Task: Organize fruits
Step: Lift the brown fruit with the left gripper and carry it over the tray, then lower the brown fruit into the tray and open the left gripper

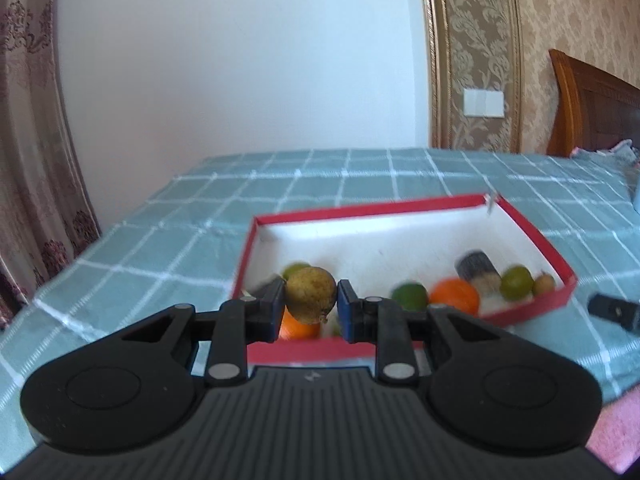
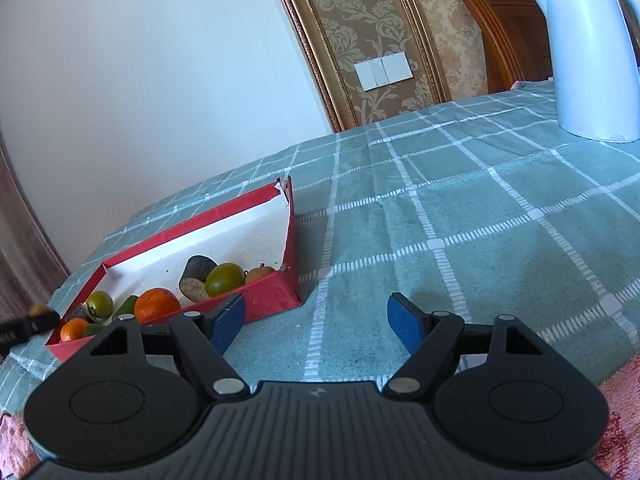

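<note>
Fruit sorting under way: brownish pear-like fruit (image 1: 311, 294) clamped in left gripper (image 1: 311, 304), raised above red box (image 1: 532, 222) on checked bedspread (image 1: 160, 248). Right gripper (image 2: 316, 320) spread apart, empty, beside the box. Still inside: oranges (image 1: 456, 296), green fruits (image 1: 517, 282), a dark cylinder (image 1: 478, 270). Most apparently left to do.

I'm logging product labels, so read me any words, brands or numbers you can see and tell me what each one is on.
White plastic electric kettle: small grey brand mark near its lid, too blurred to read.
Black gripper body: small embossed logo, a symbol, not letters.
Nothing else carries text.
</note>
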